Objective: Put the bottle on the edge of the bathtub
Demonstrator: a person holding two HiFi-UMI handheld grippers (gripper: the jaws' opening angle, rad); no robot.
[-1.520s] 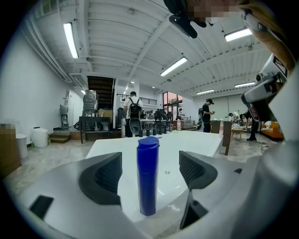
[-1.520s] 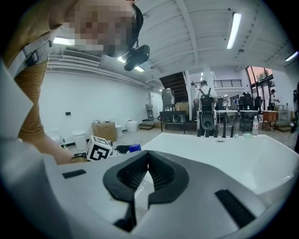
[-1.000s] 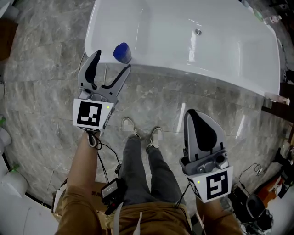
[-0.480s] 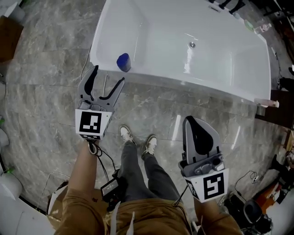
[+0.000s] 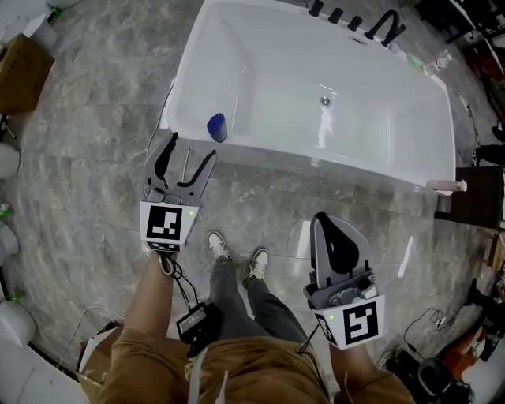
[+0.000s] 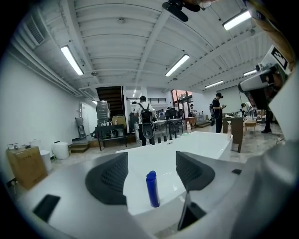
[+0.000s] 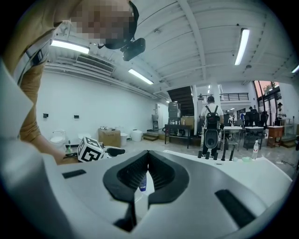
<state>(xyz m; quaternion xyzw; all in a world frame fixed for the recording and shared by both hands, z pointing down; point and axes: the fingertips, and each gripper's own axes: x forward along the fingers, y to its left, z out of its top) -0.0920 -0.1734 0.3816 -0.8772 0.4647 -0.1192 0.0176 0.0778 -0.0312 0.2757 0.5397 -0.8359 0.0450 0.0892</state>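
Note:
A blue bottle (image 5: 216,126) stands upright on the near rim of the white bathtub (image 5: 260,154), close to its left end. My left gripper (image 5: 189,150) hangs over the floor just short of that rim. Its jaws are apart and closing, with nothing between them. In the left gripper view the blue bottle (image 6: 152,189) stands free on the bathtub rim (image 6: 140,210), beyond the left gripper (image 6: 149,169). My right gripper (image 5: 325,225) is lower right over the floor, its jaws together and empty. The right gripper (image 7: 147,167) view shows the bottle (image 7: 143,182) through the slit below the tips.
Black taps (image 5: 355,20) line the tub's far rim, and a drain (image 5: 324,101) sits in its basin. A pale bottle (image 5: 447,187) lies at the tub's right end. A cardboard box (image 5: 24,71) stands far left. The person's shoes (image 5: 237,252) are on the grey stone floor (image 5: 95,158).
The view has drawn back from the tub. The left gripper has come away from the bottle, which stays upright on the rim. The right gripper stays shut.

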